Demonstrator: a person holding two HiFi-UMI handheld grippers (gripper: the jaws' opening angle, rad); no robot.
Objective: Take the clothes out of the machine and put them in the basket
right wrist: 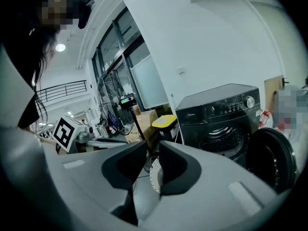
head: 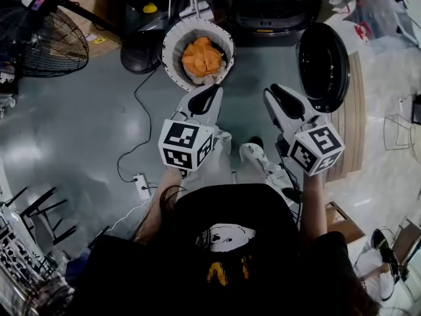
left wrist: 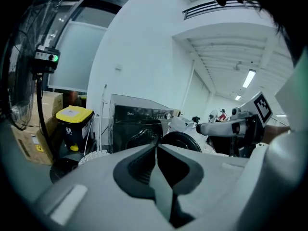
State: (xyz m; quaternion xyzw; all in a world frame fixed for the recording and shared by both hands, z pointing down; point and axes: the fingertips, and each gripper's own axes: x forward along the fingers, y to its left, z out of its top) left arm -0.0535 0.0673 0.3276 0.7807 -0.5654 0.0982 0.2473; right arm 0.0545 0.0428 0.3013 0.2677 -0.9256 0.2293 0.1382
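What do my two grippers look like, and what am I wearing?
The left gripper and right gripper have light grey bodies with black-lined jaws, and each carries a white cube with black square markers. You wear a black short-sleeved top with a print.

Floor [head: 79,110]: grey, glossy.
Laundry basket [head: 172,68]: white, round, near the washing machine [head: 263,5].
Pedestal fan [head: 46,41]: left of the basket.
Power strip [head: 141,185]: white, with a black cable [head: 135,104] running to it.
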